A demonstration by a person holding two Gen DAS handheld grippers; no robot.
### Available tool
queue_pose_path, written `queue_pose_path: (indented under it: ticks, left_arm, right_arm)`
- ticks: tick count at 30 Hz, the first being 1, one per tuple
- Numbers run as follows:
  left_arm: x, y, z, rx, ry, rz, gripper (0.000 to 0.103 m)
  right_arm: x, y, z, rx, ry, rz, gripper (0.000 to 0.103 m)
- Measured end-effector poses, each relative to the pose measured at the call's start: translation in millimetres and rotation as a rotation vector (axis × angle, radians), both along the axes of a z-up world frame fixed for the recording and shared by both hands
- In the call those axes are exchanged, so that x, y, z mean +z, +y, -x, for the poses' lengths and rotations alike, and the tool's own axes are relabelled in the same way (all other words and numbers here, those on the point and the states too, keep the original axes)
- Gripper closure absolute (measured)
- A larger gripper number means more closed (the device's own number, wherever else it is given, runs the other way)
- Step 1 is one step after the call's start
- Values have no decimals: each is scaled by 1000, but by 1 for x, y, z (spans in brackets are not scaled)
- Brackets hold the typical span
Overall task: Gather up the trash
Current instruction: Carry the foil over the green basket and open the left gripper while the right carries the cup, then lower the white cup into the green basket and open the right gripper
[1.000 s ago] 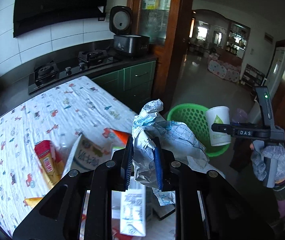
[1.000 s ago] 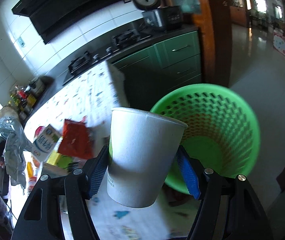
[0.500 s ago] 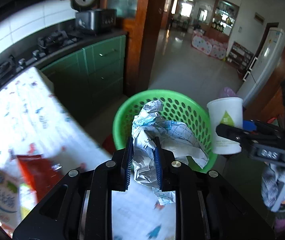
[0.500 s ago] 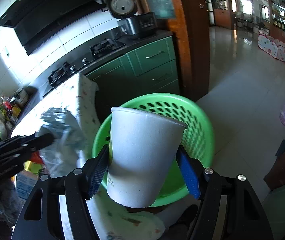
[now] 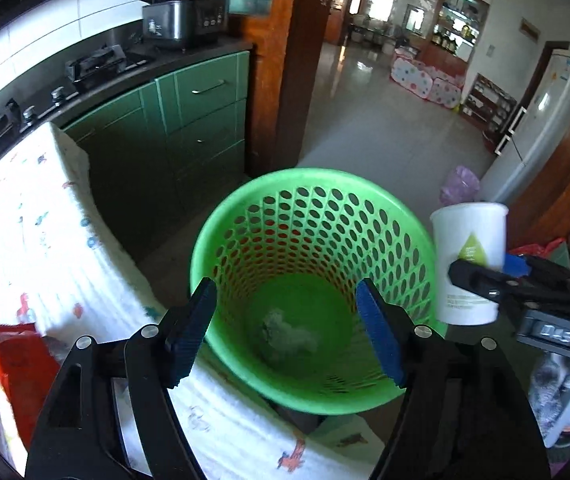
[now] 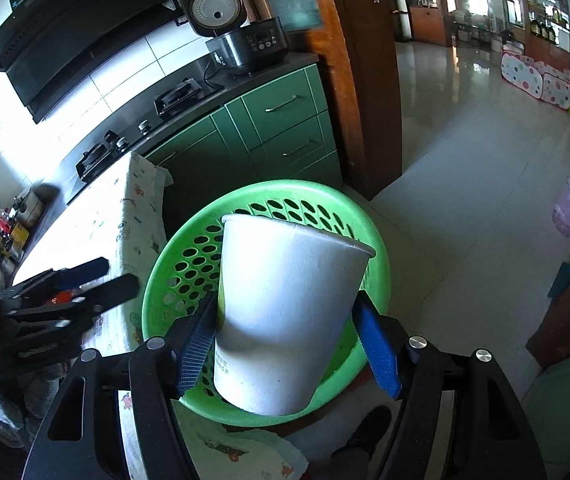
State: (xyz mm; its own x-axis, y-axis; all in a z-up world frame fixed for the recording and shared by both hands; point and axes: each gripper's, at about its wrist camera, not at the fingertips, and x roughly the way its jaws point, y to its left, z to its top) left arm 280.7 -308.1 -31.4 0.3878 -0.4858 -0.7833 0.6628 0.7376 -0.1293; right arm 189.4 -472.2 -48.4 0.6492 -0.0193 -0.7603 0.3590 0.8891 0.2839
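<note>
A green perforated basket point(image 5: 413, 252) stands on the floor beside the table's corner. My left gripper point(image 5: 285, 328) hangs over its mouth, jaws opening with nothing between them. A crumpled wad of paper point(image 5: 285, 330) lies blurred at the basket's bottom. My right gripper point(image 6: 285, 344) is shut on a white paper cup point(image 6: 285, 312), held upright above the green basket point(image 6: 165, 264). From the left wrist view the cup point(image 5: 469, 264) hovers at the basket's right rim. In the right wrist view the left gripper point(image 6: 119, 278) shows at the left, fingers apart.
A table under a printed white cloth point(image 5: 25, 240) lies left of the basket, with a red packet point(image 5: 17, 356) near its edge. Green cabinets point(image 5: 189, 120), a stove and a rice cooker point(image 5: 173, 8) stand behind. Tiled floor stretches beyond; a gloved hand point(image 5: 561, 376) holds the right gripper.
My left gripper swung from over the table to above the basket, then let go of the crumpled paper, which now lies in the basket. The cup moved closer over the basket rim.
</note>
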Motion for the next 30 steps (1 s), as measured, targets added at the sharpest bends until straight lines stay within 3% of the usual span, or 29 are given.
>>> queue_pose_path:
  ticks: [11, 21, 23, 30]
  left_arm:
    - [57, 82, 25, 119, -102, 11, 31]
    - [93, 179, 40, 234, -173, 75, 31]
    - [96, 199, 43, 262, -181, 88, 31]
    - [94, 267, 50, 373, -186, 95, 31]
  right_arm:
    - [-36, 26, -50, 84, 95, -3, 37]
    - [-75, 54, -81, 123, 191, 10, 35]
    - [-78, 59, -83, 130, 201, 9, 27]
    - [-64, 68, -71, 110, 183, 18, 26]
